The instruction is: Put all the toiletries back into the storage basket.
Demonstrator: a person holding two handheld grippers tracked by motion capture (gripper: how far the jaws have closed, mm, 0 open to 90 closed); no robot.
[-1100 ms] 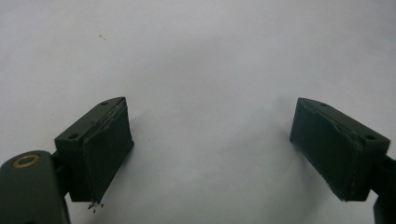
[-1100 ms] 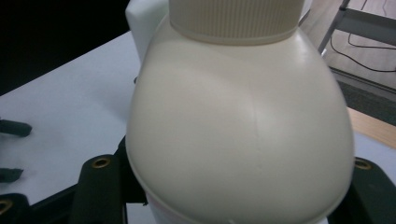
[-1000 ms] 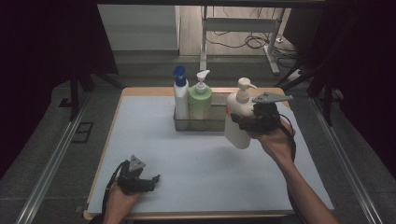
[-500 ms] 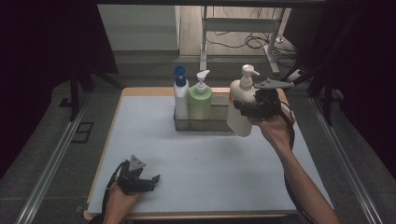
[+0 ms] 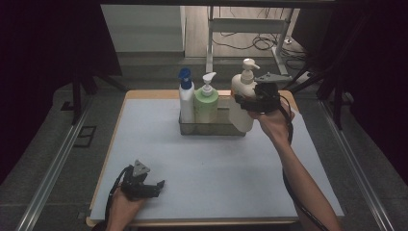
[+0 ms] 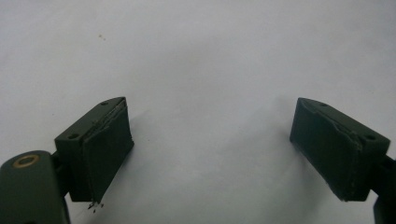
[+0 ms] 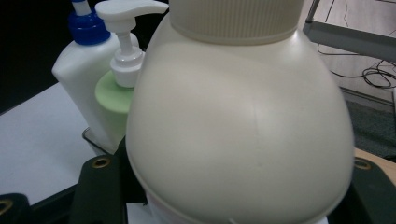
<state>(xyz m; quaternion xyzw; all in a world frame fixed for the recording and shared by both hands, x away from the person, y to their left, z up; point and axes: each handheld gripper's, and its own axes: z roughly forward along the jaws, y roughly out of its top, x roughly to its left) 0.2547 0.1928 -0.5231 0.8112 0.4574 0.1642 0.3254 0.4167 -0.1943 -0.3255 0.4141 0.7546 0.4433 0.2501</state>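
Observation:
My right gripper (image 5: 250, 103) is shut on a cream pump bottle (image 5: 240, 101), held upright in the air at the right end of a clear rectangular tray (image 5: 211, 129). Whether the bottle's base touches the tray I cannot tell. In the right gripper view the cream bottle (image 7: 238, 121) bulges between the jaws. A white bottle with a blue cap (image 5: 185, 98) and a green pump bottle (image 5: 206, 102) stand in the tray. My left gripper (image 5: 156, 186) rests open on the mat near the front left corner; its fingers (image 6: 100, 149) stand wide apart over bare mat.
A pale mat (image 5: 211, 173) covers the wooden table (image 5: 144, 94). Metal rails (image 5: 53, 168) run along both sides of the table. A metal frame and cables (image 5: 255, 43) lie on the floor beyond the far edge.
My right gripper has carried the cream bottle up and away from the person, from a tilt in front of the tray to upright at the tray's right end. The left gripper has stayed still.

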